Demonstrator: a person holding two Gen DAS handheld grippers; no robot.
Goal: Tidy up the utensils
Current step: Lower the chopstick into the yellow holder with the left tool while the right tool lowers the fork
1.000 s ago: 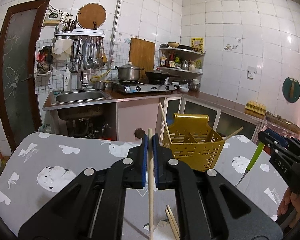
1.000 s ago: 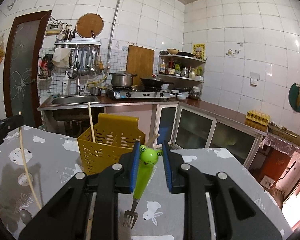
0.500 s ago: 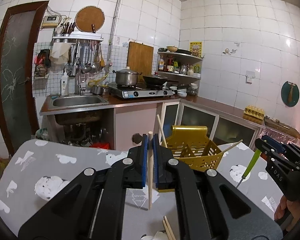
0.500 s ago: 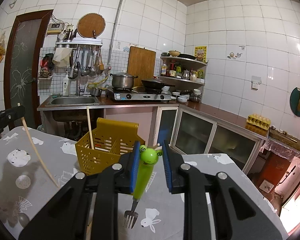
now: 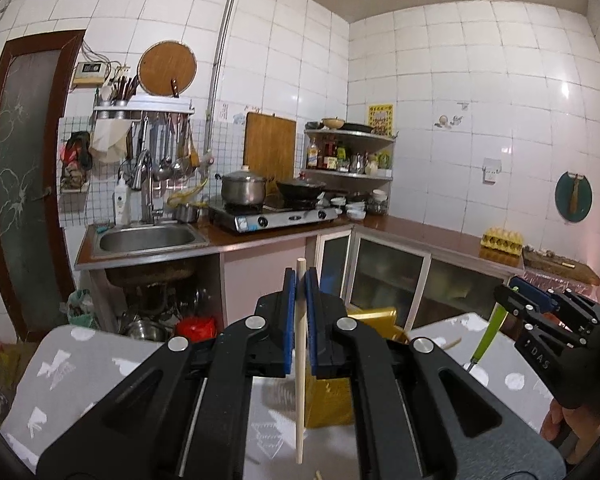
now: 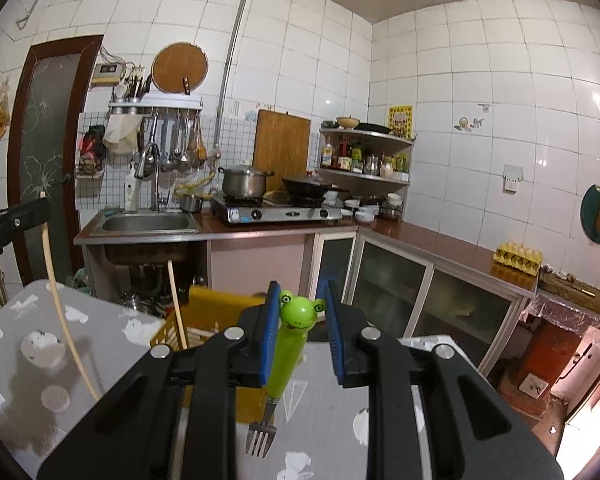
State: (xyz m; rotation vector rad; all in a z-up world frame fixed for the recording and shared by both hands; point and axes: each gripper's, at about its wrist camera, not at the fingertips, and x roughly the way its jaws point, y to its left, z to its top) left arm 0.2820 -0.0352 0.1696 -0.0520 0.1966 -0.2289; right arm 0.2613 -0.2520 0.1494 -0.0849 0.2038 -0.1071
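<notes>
My left gripper (image 5: pixel 300 280) is shut on a wooden chopstick (image 5: pixel 299 380), held upright above the table; the chopstick also shows in the right wrist view (image 6: pixel 64 320). My right gripper (image 6: pixel 300 300) is shut on a green frog-handled fork (image 6: pixel 290 348), tines down; the fork also shows in the left wrist view (image 5: pixel 486 340). The yellow slotted utensil basket (image 6: pixel 208 312) stands on the table just beyond both grippers, with chopsticks (image 6: pixel 178 308) in it. In the left wrist view the basket (image 5: pixel 328 404) is mostly hidden behind my fingers.
The table has a grey cloth with white prints (image 5: pixel 60 360). Beyond it run a kitchen counter with a sink (image 5: pixel 148 238), a gas stove with pot and wok (image 5: pixel 276 212), and cabinets (image 6: pixel 392 292) along the right wall.
Both grippers have risen and moved toward the basket, which now sits lower and closer in both views. Both grips are unchanged.
</notes>
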